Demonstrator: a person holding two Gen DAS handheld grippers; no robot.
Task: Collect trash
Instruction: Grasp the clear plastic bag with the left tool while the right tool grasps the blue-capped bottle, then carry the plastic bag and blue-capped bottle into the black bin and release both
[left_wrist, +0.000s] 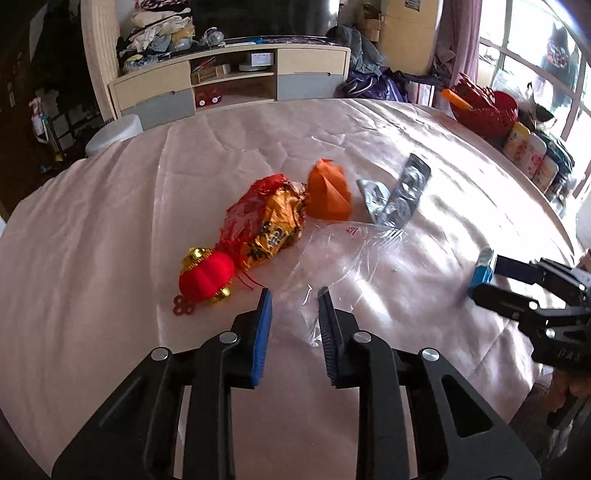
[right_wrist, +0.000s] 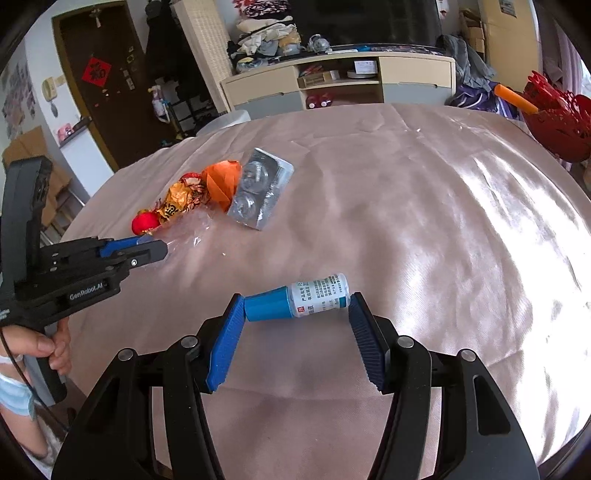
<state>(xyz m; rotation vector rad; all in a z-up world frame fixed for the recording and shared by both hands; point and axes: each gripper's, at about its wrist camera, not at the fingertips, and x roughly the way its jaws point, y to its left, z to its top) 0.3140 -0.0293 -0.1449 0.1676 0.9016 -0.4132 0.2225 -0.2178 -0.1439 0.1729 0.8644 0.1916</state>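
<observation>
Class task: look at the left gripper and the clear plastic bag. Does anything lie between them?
Nothing visible does. The left gripper has its tips at the near edge of the clear plastic bag, with the film between them. The red lantern lies off to the side.

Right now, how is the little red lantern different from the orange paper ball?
The red lantern is round, fuzzy-looking, with gold caps at both ends; the orange paper ball is crumpled and creased, with no trim. The lantern lies nearer the left gripper; the paper ball lies farther back. Both rest on the pink tablecloth.
</observation>
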